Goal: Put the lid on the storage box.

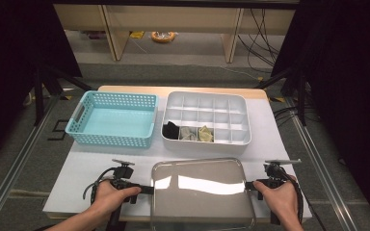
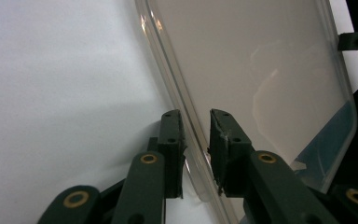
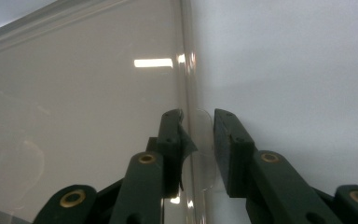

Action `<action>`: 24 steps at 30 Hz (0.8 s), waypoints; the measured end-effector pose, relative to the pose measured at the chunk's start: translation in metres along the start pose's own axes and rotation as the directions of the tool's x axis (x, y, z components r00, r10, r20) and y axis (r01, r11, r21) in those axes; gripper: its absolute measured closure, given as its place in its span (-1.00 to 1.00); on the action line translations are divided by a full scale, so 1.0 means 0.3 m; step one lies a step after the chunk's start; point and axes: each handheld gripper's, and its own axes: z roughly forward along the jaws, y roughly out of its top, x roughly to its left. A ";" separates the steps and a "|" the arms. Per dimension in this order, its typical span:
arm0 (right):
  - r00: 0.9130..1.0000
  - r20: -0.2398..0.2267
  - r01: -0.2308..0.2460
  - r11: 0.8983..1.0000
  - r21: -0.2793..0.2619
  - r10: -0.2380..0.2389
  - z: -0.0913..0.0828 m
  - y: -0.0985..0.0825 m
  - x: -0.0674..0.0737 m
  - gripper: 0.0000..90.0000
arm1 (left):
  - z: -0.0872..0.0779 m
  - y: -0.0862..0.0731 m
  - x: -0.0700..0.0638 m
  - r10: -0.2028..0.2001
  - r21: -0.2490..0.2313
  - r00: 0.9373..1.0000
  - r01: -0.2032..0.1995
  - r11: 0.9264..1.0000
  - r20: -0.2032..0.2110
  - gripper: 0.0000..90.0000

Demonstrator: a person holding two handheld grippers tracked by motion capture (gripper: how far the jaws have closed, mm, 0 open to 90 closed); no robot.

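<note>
A clear rectangular plastic lid (image 1: 201, 192) lies at the near edge of the white surface (image 1: 86, 163). The left gripper (image 1: 147, 189) and right gripper (image 1: 248, 185) straddle its side rims, fingers (image 2: 173, 140) apparently unclenched.

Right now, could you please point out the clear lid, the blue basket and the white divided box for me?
clear lid (image 1: 200, 192), high view, middle of its glossy top.
blue basket (image 1: 107, 139), high view, near wall.
white divided box (image 1: 207, 144), high view, near wall.
</note>
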 end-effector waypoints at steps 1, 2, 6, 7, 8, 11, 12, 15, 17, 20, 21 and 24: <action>1.000 -0.003 -0.005 1.000 -0.002 0.005 -0.004 -0.002 0.002 0.63 | -0.001 0.000 -0.001 -0.002 -0.008 1.000 0.002 1.000 -0.002 0.66; 0.998 0.000 -0.058 0.998 -0.005 0.058 -0.005 -0.005 0.015 0.63 | -0.003 0.001 -0.002 0.000 -0.009 1.000 0.000 1.000 -0.004 0.66; 0.998 -0.008 -0.068 0.998 0.000 0.068 -0.018 -0.012 0.021 0.63 | -0.012 0.001 -0.007 -0.001 -0.022 1.000 0.001 1.000 0.005 0.67; 0.998 -0.005 -0.055 0.998 -0.011 0.055 -0.020 -0.014 0.018 0.63 | -0.013 0.001 -0.009 -0.009 -0.036 1.000 0.009 0.999 0.007 0.68; 1.000 -0.011 -0.011 1.000 -0.018 0.010 -0.021 -0.014 0.005 0.63 | -0.016 0.002 -0.009 -0.008 -0.037 1.000 0.008 0.999 0.011 0.68; 1.000 -0.021 -0.007 1.000 -0.027 0.006 -0.029 -0.017 0.008 0.63 | -0.024 0.004 -0.016 -0.007 -0.058 1.000 0.007 0.998 0.004 0.69; 1.000 -0.023 -0.001 1.000 -0.032 0.001 -0.031 -0.018 0.007 0.63 | -0.026 0.004 -0.017 -0.007 -0.067 1.000 0.007 0.998 -0.002 0.69; 1.000 0.001 -0.006 0.999 -0.046 0.006 -0.034 -0.019 0.008 0.63 | -0.032 0.008 -0.021 -0.012 -0.079 1.000 0.012 0.997 0.003 0.70; 1.000 -0.010 0.004 0.999 -0.051 -0.005 -0.038 -0.019 0.006 0.63 | -0.035 0.010 -0.023 -0.016 -0.095 1.000 0.016 0.995 0.007 0.70; 0.996 -0.031 -0.086 0.995 -0.043 0.085 -0.053 -0.024 0.038 0.63 | -0.038 0.011 -0.026 -0.019 -0.108 1.000 0.020 0.994 0.011 0.71; 0.999 -0.019 -0.041 0.997 -0.063 0.040 -0.054 -0.025 0.031 0.63 | -0.040 0.012 -0.028 -0.024 -0.112 1.000 0.025 0.993 0.010 0.71; 1.000 -0.002 0.019 0.996 -0.086 -0.020 -0.061 -0.021 0.017 0.63 | -0.051 0.021 -0.024 -0.004 -0.116 0.999 0.008 0.993 0.034 0.71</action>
